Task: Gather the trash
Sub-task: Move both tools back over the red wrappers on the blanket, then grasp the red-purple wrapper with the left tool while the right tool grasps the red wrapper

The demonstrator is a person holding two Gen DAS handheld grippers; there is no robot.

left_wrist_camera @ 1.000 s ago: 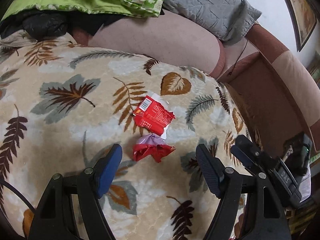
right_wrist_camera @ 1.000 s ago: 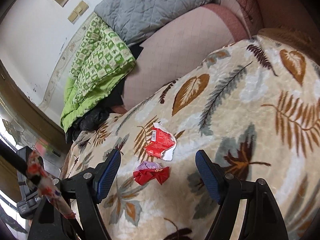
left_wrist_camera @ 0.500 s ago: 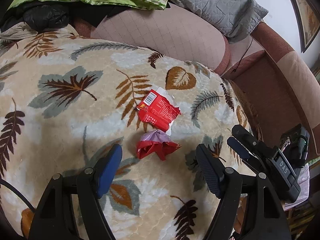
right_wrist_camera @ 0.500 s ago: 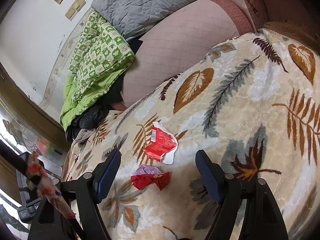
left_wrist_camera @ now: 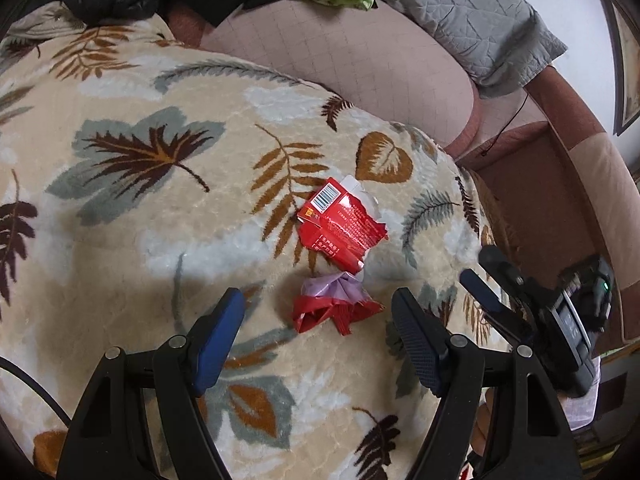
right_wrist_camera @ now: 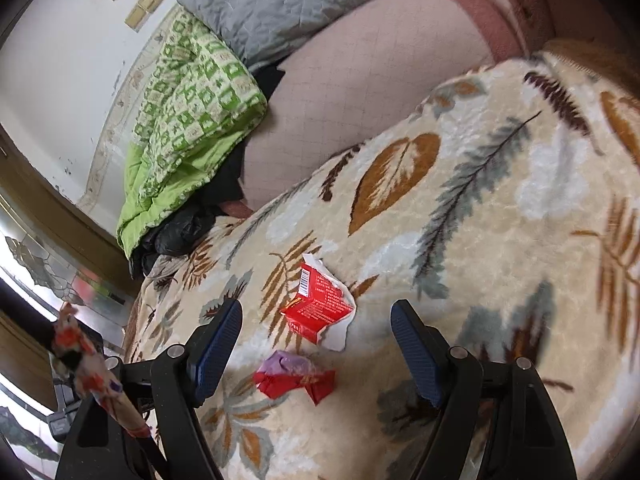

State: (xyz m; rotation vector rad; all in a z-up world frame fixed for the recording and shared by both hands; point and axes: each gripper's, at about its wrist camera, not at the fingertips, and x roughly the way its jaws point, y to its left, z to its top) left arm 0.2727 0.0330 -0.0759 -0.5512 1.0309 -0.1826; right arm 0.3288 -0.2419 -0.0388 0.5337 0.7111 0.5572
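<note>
Directly ahead of the left tongs (left_wrist_camera: 316,340), spread wide and holding nothing, a crumpled red-and-purple wrapper (left_wrist_camera: 334,306) lies on the leaf-patterned blanket (left_wrist_camera: 132,216). Just beyond that wrapper, nearly touching it, sits a flattened red packet (left_wrist_camera: 340,228) with a barcode. The right tongs (right_wrist_camera: 316,350) hover over the same two scraps, likewise spread and empty. Past the blanket's far edge rises a pink quilted cushion (right_wrist_camera: 360,92), with a green patterned quilt (right_wrist_camera: 188,120) and a grey quilted cover (right_wrist_camera: 280,4) heaped against a white wall (right_wrist_camera: 52,52).

Pink sofa (left_wrist_camera: 360,60) under leaf-patterned blanket (left_wrist_camera: 160,220), white wall (right_wrist_camera: 60,40) behind.
</note>
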